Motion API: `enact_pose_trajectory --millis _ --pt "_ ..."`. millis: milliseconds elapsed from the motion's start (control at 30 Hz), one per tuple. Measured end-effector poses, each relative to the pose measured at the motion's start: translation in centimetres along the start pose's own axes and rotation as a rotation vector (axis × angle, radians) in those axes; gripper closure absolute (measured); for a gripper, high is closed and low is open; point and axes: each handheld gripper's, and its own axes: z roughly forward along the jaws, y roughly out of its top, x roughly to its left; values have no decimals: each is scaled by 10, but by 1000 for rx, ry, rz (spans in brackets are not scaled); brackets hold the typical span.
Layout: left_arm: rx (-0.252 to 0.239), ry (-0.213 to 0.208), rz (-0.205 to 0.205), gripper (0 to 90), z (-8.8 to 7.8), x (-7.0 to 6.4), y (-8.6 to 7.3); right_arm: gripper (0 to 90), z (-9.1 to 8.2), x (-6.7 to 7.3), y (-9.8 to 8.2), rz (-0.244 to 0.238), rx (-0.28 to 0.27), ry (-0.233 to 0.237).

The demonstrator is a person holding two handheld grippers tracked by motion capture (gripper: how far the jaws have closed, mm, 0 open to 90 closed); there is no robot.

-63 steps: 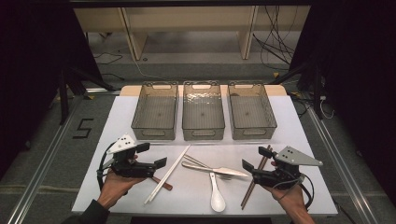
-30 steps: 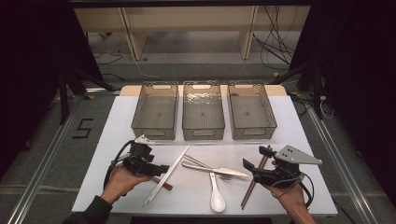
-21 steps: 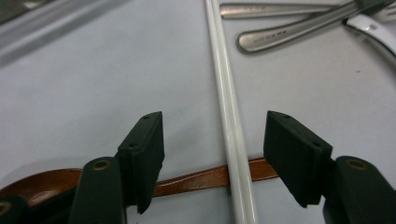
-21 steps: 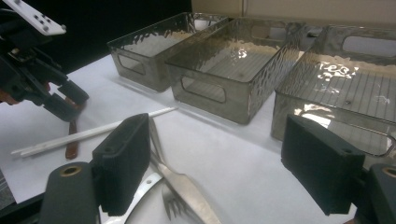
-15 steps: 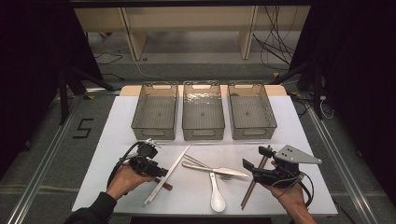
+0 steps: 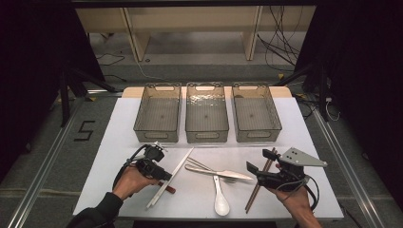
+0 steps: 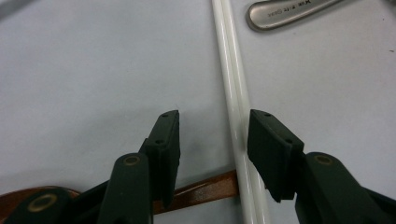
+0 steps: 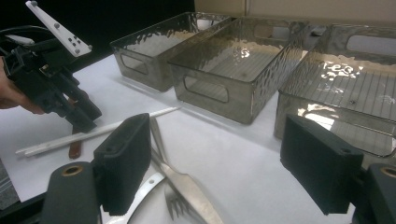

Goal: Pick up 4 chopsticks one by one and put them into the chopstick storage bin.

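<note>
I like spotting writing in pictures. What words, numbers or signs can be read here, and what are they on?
"5": a black mark on the grey floor left of the table.
Stamped lettering on the metal utensil handle in the left gripper view: too small and blurred to read.

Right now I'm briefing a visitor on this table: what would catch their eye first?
Three clear bins stand in a row at the far side of the white table. Nearer, cutlery lies scattered, and the left gripper has its jaws closing around the white chopsticks. The right gripper waits open by brown chopsticks.
</note>
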Motion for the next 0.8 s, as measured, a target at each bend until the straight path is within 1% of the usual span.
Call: enact_pose_trajectory --millis 67,133,200,300,333,367,567,667,700,800 --pt "8 -1 3 564 1 0 0 257 0 0 0 0 1 1" --pt "18 7 4 575 2 1 1 257 0 0 0 0 2 1" --pt "19 4 -1 578 4 2 1 257 0 0 0 -1 2 1" --pt "31 -4 -2 608 6 3 2 257 0 0 0 -1 2 0" --pt "34 2 3 643 6 2 2 257 0 0 0 -1 2 1" --pt "38 8 6 643 6 2 3 257 0 0 0 -1 2 1" --pt "56 25 19 714 6 4 5 259 0 0 0 -1 1 0" --pt "54 36 17 762 7 4 5 260 0 0 0 -2 1 0" --pt "55 38 17 762 7 4 5 260 0 0 0 -2 1 0" --pt "58 56 24 813 7 4 6 261 0 0 0 -3 1 0"
